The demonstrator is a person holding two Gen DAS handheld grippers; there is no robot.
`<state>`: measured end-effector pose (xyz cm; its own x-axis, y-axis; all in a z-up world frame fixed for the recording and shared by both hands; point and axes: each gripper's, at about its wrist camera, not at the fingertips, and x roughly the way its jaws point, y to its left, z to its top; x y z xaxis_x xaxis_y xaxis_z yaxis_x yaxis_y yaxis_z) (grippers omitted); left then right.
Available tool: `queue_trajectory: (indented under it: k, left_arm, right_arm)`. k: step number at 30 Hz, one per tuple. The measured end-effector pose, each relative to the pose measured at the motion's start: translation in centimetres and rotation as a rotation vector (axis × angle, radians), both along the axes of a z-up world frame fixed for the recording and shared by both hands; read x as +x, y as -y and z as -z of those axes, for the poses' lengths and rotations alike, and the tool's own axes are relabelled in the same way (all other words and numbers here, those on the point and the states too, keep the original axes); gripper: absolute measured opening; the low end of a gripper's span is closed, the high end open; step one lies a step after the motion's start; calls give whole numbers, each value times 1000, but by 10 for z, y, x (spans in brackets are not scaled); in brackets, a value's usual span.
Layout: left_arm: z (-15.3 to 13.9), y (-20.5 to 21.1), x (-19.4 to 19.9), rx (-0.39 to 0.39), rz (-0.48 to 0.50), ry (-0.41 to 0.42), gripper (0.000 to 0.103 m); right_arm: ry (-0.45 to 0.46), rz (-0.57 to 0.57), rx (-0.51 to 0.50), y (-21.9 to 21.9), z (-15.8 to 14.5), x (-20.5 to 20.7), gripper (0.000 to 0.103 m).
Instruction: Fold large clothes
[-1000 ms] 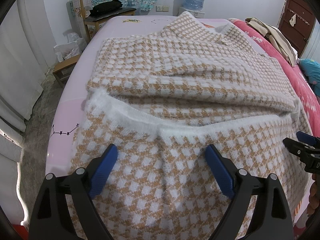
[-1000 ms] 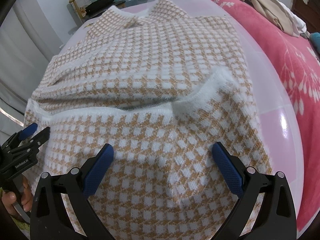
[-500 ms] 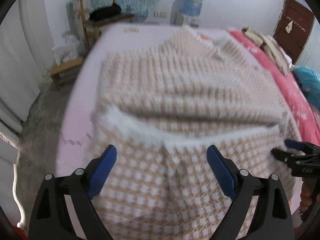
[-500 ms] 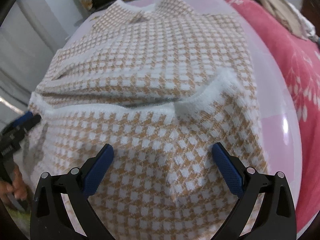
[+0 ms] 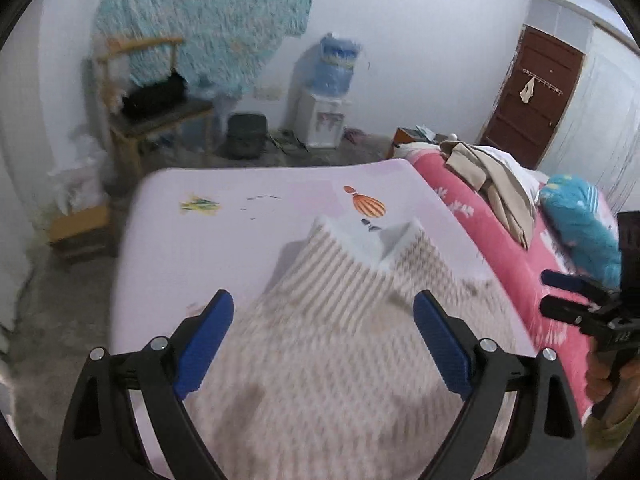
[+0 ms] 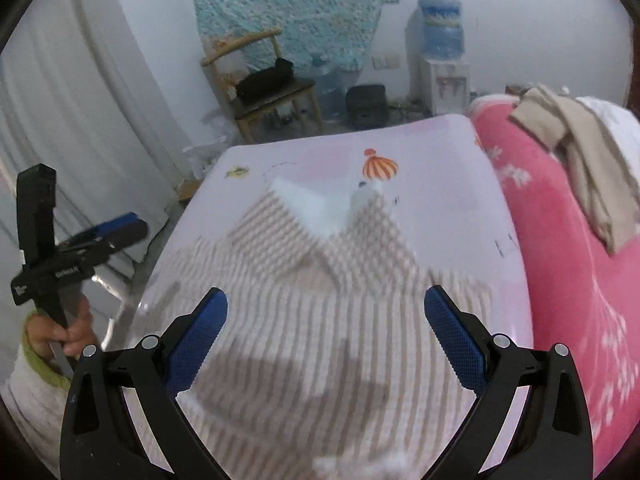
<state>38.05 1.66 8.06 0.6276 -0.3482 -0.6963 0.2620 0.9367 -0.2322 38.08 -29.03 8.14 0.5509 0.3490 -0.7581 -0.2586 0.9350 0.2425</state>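
A tan-and-white checked sweater (image 5: 332, 344) lies folded on the pale pink bed (image 5: 240, 216), its white collar toward the far end; it is motion-blurred. It also shows in the right wrist view (image 6: 332, 320). My left gripper (image 5: 320, 340) is open and empty, raised above the sweater. My right gripper (image 6: 326, 334) is open and empty, also raised above it. The right gripper shows at the right edge of the left wrist view (image 5: 580, 300). The left gripper shows at the left of the right wrist view (image 6: 80, 248).
A red flowered blanket (image 5: 500, 248) with beige clothes (image 5: 492, 184) and a teal bundle (image 5: 580, 220) lies along the bed's right. A wooden chair (image 6: 260, 92), a water dispenser (image 6: 440, 60) and a dark door (image 5: 528, 100) stand beyond the bed. White curtains (image 6: 80, 120) hang on the left.
Both grippers have lifted up and away from the sweater and tilted toward the far wall. The sweater stays folded on the bed. Both stay open.
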Motion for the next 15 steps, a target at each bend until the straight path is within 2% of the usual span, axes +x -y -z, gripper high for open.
queue_trajectory:
  k: [3, 6, 8, 10, 13, 15]
  left_arm:
    - [15, 17, 52, -53, 9, -49, 88]
    - [27, 34, 93, -125, 29, -83, 88]
    - [35, 45, 115, -130, 30, -98, 88]
    - [47, 56, 136, -115, 19, -138, 83]
    - [68, 68, 156, -34, 11, -205, 71]
    - [81, 72, 164, 3, -5, -254, 52]
  right_arm:
    - [-56, 19, 12, -3, 16, 53, 94]
    - [-118, 44, 39, -1, 35, 97, 87]
    - [-170, 71, 67, 3, 51, 127, 77]
    - [-209, 85, 94, 5, 63, 144, 72]
    - [-260, 105, 114, 8, 80, 167, 58]
    - [-286, 102, 119, 8, 90, 174, 47]
